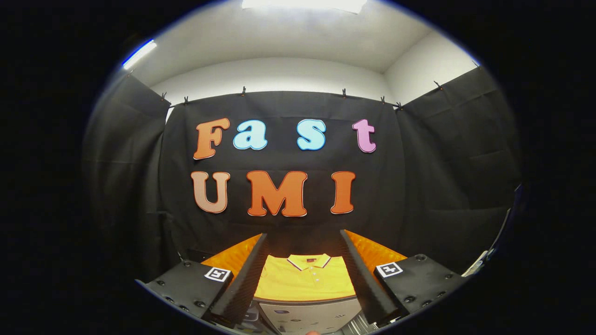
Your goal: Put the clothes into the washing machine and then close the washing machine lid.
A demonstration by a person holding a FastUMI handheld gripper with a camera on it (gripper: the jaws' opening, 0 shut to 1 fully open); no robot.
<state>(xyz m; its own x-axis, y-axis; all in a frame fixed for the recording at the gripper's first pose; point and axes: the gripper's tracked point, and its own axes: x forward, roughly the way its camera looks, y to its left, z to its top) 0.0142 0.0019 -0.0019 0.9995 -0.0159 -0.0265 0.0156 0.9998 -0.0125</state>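
Note:
A yellow polo shirt (305,279) with a dark-trimmed collar lies flat on an orange surface (233,260), showing between my two fingers and a little ahead of them. My gripper (305,239) is open, its fingers spread wide with nothing between them, held above the shirt's near edge. Below the shirt, close under the fingers, I see a pale grey panel (307,314) that may be the washing machine's top; its lid state is hidden.
Black cloth walls stand behind and on both sides of the orange surface. A white ceiling with a bright lamp is overhead. A pale object (479,263) sits at the far right beside the right cloth.

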